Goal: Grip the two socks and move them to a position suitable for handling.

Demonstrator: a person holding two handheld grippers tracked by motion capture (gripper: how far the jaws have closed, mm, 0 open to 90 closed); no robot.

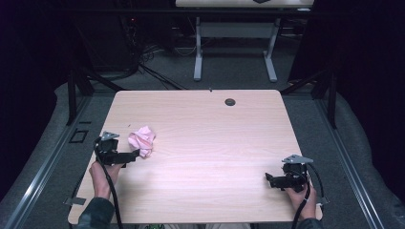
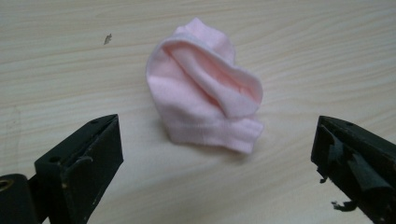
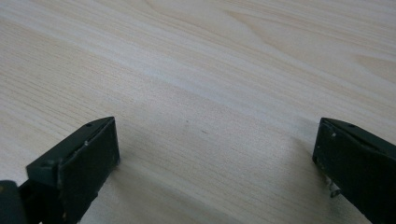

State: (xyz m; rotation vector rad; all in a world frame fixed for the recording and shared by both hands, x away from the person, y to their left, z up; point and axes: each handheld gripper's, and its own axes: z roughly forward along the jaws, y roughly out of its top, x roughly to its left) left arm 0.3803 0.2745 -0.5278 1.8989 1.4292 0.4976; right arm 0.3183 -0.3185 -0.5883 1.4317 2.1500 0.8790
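Pink sock (image 1: 143,140), bunched up near the counter's (image 1: 210,143) left edge, lies just ahead of the left gripper (image 1: 136,153).

Both grippers have their fingers spread wide and hold nothing; the right gripper (image 1: 270,179) rests near the front right corner. A clean pick likely means closing over the thick folded middle, not a loose edge. Left gripper view reveals the sock's (image 2: 205,95) rolled cuff and folds, which the high view blurs into a lump.
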